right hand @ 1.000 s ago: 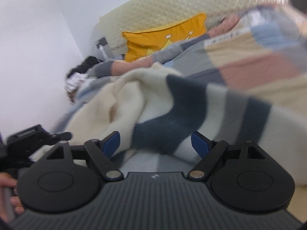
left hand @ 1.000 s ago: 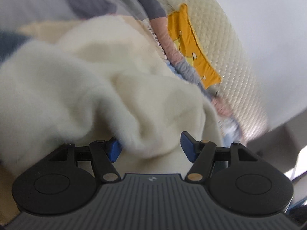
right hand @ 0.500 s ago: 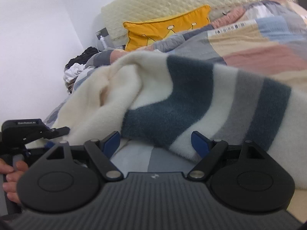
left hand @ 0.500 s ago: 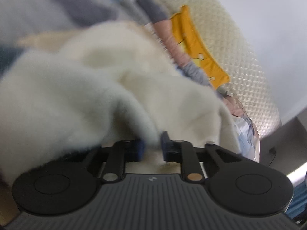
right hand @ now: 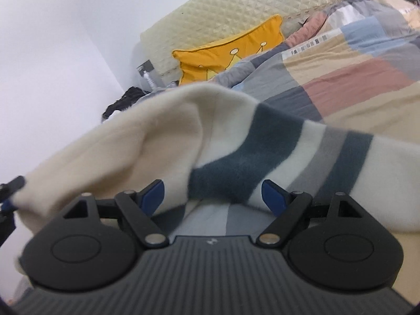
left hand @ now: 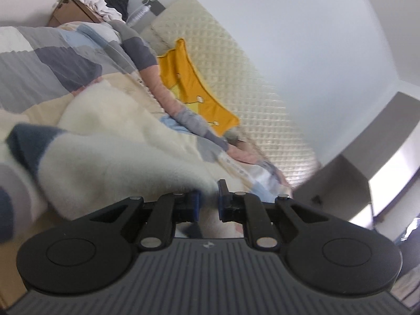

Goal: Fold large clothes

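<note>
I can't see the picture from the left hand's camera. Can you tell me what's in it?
The left gripper is closing on a pinch of a fluffy cream garment with dark blue and grey stripes, on a bed. Behind lie a patchwork quilt, a yellow cushion and a padded cream headboard.

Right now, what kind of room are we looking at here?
Most likely a bedroom. A patchwork duvet covers a bed, a yellow cushion leans against a quilted cream headboard, and a fleecy striped garment lies on the bed for folding.
</note>
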The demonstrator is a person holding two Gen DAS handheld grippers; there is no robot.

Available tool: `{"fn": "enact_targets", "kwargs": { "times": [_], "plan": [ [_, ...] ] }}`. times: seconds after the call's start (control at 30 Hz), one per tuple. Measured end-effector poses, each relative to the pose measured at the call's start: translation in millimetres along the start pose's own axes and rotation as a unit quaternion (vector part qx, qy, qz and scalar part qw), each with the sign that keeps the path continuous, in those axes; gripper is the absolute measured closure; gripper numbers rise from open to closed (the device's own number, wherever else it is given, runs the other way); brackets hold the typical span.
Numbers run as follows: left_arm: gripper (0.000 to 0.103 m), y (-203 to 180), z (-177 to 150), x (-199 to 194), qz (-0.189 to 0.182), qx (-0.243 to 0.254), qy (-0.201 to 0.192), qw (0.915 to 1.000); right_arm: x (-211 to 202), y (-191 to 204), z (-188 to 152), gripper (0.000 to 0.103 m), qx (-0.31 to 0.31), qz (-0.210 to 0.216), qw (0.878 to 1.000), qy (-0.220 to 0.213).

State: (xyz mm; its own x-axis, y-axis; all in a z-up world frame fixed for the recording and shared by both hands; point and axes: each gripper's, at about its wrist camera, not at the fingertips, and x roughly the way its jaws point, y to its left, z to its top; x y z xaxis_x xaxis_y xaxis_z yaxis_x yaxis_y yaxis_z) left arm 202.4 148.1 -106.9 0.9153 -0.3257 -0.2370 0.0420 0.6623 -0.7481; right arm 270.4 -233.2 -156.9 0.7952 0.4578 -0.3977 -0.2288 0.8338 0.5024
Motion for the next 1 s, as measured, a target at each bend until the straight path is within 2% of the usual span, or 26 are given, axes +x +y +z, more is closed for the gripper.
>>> {"fn": "enact_targets", "kwargs": {
  "times": [0.1, 0.23, 0.33, 0.43, 0.47, 0.6, 0.7, 0.97, 1.0],
  "plan": [
    [0.088, -0.8, -14.9, -24.1, -0.005, -0.009, 0.005, 0.9999, -13.6, -9.6, -2.3, 0.019, 0.064, 0.030, 0.997, 0.002],
    [0.088, 19.4, -39.8, -35.5, -0.018, -0.067, 0.012, 0.9975, -32.8, -29.1, -6.6, 0.018, 0.183, 0.083, 0.980, -0.013],
    [0.088, 27.7, -52.4, -31.7, -0.017, -0.084, 0.010, 0.9963, -30.7, -36.7, -10.8, 0.019, 0.226, 0.110, 0.968, -0.001],
    [0.088, 30.8, -57.3, -26.4, -0.010, -0.085, 0.013, 0.9962, -18.6, -35.4, -14.2, 0.020, 0.234, 0.116, 0.965, 0.014],
    [0.088, 31.5, -58.3, -26.2, -0.011, -0.086, 0.011, 0.9962, -15.7, -34.5, -14.5, 0.024, 0.231, 0.121, 0.965, 0.018],
    [0.088, 37.7, -60.0, -23.4, -0.004, -0.091, 0.006, 0.9959, 10.3, -26.0, -13.8, 0.026, 0.207, 0.134, 0.968, 0.045],
    [0.088, 44.5, -59.8, -18.7, 0.003, -0.104, 0.004, 0.9946, 24.7, -26.9, -18.4, 0.035, 0.210, 0.137, 0.966, 0.068],
    [0.088, 60.3, -61.1, -1.0, 0.035, -0.114, 0.010, 0.9928, 60.4, -41.1, -23.5, 0.039, 0.233, 0.125, 0.960, 0.089],
    [0.088, 61.5, -60.9, 1.0, 0.037, -0.110, 0.011, 0.9932, 65.9, -40.4, -24.3, 0.046, 0.231, 0.123, 0.961, 0.093]
  ]
}}
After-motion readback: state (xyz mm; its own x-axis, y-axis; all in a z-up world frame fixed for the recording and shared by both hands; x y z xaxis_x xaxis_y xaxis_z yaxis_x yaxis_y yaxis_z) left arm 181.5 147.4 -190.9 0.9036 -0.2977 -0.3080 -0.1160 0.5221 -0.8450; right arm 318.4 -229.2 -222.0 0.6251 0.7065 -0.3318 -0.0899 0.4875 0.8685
